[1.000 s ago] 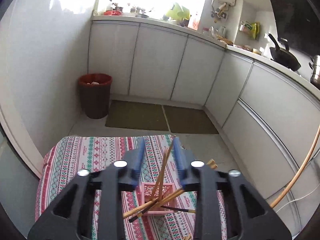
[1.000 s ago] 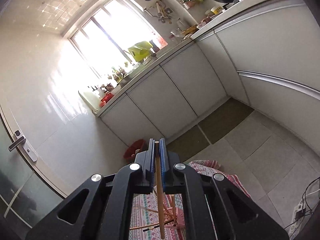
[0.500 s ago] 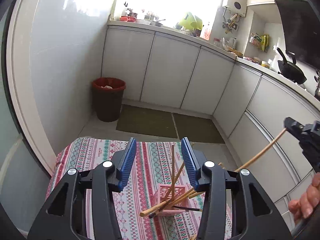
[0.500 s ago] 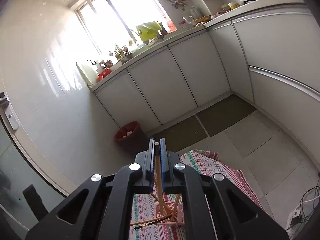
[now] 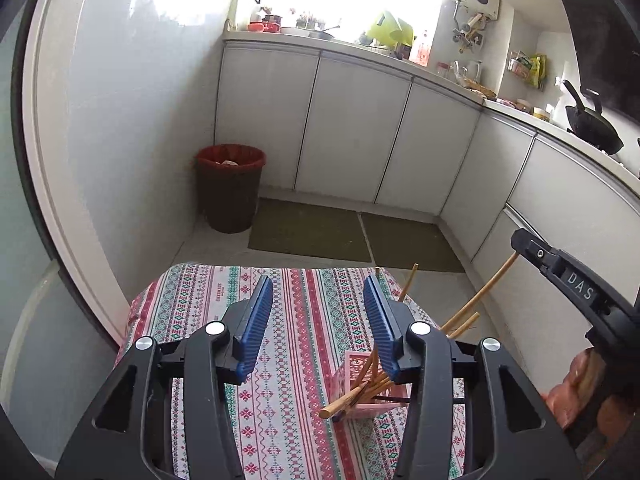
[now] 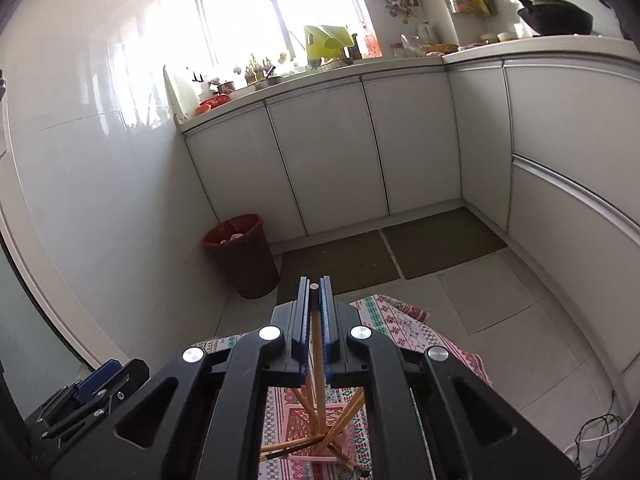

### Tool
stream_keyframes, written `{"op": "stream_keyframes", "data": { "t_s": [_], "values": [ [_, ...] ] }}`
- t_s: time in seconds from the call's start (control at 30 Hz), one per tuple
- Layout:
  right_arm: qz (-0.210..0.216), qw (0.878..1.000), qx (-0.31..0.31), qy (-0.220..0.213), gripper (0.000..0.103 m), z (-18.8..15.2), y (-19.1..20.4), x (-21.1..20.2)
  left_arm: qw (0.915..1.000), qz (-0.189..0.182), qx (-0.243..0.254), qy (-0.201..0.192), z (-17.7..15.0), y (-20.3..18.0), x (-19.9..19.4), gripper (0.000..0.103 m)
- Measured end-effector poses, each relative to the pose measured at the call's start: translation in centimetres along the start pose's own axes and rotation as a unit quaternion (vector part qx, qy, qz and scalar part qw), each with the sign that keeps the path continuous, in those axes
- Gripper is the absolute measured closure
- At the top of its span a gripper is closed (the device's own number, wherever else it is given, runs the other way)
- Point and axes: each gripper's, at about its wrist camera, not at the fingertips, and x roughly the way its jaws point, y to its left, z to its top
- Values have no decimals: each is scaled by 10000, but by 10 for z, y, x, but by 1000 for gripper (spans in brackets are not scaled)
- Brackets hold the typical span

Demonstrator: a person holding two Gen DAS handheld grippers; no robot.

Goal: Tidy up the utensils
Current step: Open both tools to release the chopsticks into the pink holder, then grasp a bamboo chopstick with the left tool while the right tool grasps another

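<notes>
1. The tabletop [image 5: 304, 320] has a striped cloth [image 5: 200, 300] in red, green and white on it. Its far edge is near the middle of the left wrist view, and the cloth hangs down over that edge.
2. On the left, past the tabletop, there is a white wall. A red bin [image 5: 230, 186] stands on the floor in the corner by the wall.
3. Beyond the far edge there is bare floor with two dark mats [image 5: 312, 232] lying side by side. White cupboards [image 5: 352, 136] run along the back and the right side.
4. The left gripper [image 5: 318, 320] is over the cloth. Its jaws are spread apart and nothing is between them. The blue pads [image 5: 258, 320] touch nothing.
5. A pink basket [image 5: 352, 376] sits on the cloth, low and to the right of the left gripper, partly hidden behind its right jaw. Wooden chopsticks [image 5: 352, 396] stick out of it at many angles. Some tips lean past the right edge of the tabletop.
6. The right gripper [image 6: 314, 292] is above the basket. Its jaws are pressed together on one chopstick [image 6: 318, 360], which points down into the basket.
7. In the left wrist view, the right gripper comes in from the right side, and part of a hand [image 5: 576, 396] holds it.
8. A black wok [image 5: 592, 132] sits on the kitchen counter far to the right.
</notes>
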Motion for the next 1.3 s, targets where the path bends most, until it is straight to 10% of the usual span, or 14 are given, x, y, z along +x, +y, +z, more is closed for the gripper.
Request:
{"op": "stream_keyframes", "data": {
  "t_s": [0.17, 0.3, 0.9, 1.07, 1.3],
  "values": [
    [53, 9996, -253, 113, 97, -6, 9, 6, 10000, 47, 6, -29, 1, 2, -4, 49],
    [-99, 9994, -278, 168, 35, -14, 11, 8, 10000, 66, 29, -41, 1, 1, -8, 44],
    [-788, 9962, -252, 263, 7, -17, -25, -36, 9979, 91, 617, 160, -22, -28, -29, 10],
    [-1070, 9921, -324, 574, 7, -33, -49, -44, 9909, 72, 1122, 740, -54, -49, -12, 7],
    [-1243, 9683, 744, 2037, 7, -90, -134, -41, 9492, -374, 1311, 2837, -132, -69, 62, 7]
  ]
}}
